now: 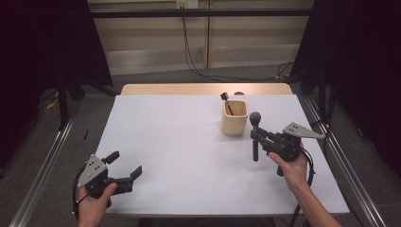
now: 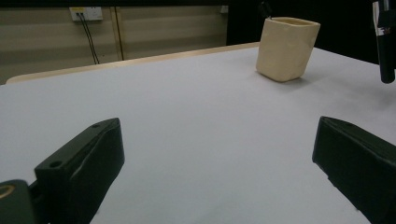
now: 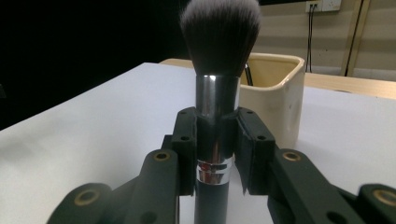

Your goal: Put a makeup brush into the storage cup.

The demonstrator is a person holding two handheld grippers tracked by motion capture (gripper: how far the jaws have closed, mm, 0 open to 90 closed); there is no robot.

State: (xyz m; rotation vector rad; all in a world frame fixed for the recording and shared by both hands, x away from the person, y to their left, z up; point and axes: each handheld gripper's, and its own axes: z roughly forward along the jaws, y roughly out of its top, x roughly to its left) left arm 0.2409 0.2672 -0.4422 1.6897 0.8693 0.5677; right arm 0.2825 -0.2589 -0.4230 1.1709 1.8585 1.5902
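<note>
While the right gripper (image 1: 256,137) pinches the black-handled makeup brush with a silver ferrule and grey bristles (image 1: 255,135) upright beside the cream square ceramic holder (image 1: 234,117), the high view suggests the step in hand is dropping that brush into the holder: lift it above the rim, centre it over the opening clear of the thin dark tool (image 1: 226,102) already leaning inside, and release only once the handle is well down. The left gripper (image 1: 124,169) rests near the front left of the white table (image 1: 179,156), jaws spread and empty. In the left gripper view, the holder (image 2: 286,48) stands far off and the brush handle (image 2: 385,46) is cut by the frame edge. In the right gripper view, the jaws clamp the brush (image 3: 217,93) at its ferrule; the brush hides much of the holder (image 3: 275,93), its handle end is cut off, and the holder's inside is hard to make out.
</note>
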